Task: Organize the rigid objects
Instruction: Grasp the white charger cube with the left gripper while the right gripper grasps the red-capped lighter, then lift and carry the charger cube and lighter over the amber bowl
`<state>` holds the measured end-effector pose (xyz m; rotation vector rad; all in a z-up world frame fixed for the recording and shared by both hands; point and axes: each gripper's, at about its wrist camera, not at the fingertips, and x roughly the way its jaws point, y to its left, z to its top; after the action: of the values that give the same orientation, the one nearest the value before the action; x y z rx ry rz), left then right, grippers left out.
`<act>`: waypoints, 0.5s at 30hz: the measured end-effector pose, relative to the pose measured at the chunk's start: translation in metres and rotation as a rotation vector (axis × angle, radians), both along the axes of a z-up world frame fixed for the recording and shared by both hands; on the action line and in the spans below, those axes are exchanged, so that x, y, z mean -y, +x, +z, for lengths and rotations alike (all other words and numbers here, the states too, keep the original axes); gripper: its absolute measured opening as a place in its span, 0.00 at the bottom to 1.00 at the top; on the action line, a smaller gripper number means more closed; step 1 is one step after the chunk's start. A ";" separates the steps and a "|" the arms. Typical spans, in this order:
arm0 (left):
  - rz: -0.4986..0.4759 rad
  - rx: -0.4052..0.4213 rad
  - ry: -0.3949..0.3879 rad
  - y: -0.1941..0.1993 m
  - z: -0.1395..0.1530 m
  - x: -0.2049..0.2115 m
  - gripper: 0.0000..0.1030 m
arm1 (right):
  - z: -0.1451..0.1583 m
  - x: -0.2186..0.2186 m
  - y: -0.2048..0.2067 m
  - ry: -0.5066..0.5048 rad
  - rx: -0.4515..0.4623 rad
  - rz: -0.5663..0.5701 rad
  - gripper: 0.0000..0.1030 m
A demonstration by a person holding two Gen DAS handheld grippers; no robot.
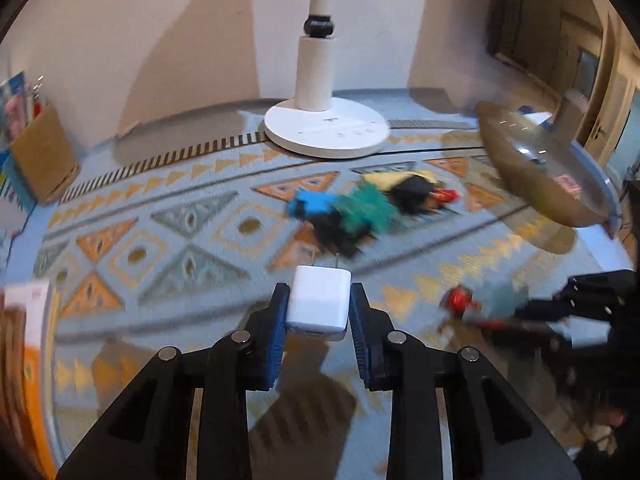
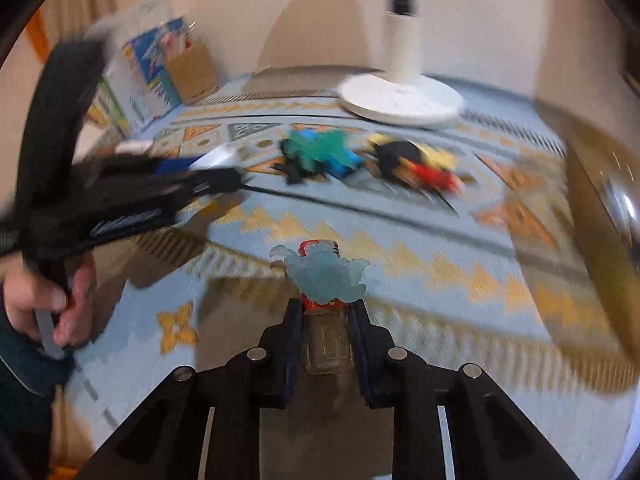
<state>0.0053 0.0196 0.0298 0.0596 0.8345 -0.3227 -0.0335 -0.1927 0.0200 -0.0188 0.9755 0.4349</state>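
The rug (image 1: pixel 168 248) is pale blue with orange and grey triangles and diamonds; the charger (image 1: pixel 319 304) is white; the fan base (image 1: pixel 328 132) is white.

Two grippers (image 1: pixel 319 312) (image 2: pixel 325 334) are seen, each with one item clamped: a charger (image 1: pixel 319 304) and a bottle (image 2: pixel 326 320). Perhaps five toys (image 1: pixel 360 208), blurred, are heaped on the rug (image 1: pixel 160 240). One fan base (image 1: pixel 326 128) is counted.

A home room is shown, likely a living or play room: the floor is covered by a patterned rug (image 1: pixel 168 240) on which small toys (image 1: pixel 352 208) are scattered, a fan base (image 1: pixel 326 130) is stood by a plain wall (image 1: pixel 160 40), boxes (image 2: pixel 160 64) are leaned in the corner, and a wooden door (image 1: pixel 600 92) is seen at the right
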 end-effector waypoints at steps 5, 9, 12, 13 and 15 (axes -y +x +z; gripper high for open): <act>0.008 0.018 -0.093 -0.030 -0.003 0.013 0.25 | -0.003 0.066 -0.004 0.325 -0.194 -0.113 0.22; 0.009 0.037 -0.044 -0.033 -0.007 0.023 0.25 | -0.009 0.076 -0.015 0.376 -0.271 -0.075 0.22; 0.020 0.016 -0.041 -0.032 -0.011 0.022 0.25 | -0.021 0.078 -0.020 0.579 -0.364 -0.051 0.21; 0.020 0.017 -0.044 -0.032 -0.011 0.022 0.25 | -0.018 0.074 -0.022 0.540 -0.328 -0.049 0.22; 0.010 0.024 -0.047 -0.034 -0.011 0.021 0.26 | -0.008 0.060 -0.029 0.402 -0.242 -0.028 0.22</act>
<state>-0.0289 -0.0015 0.0192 0.0152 0.8026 -0.3314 -0.0630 -0.2528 0.0122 0.4186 1.1081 0.6105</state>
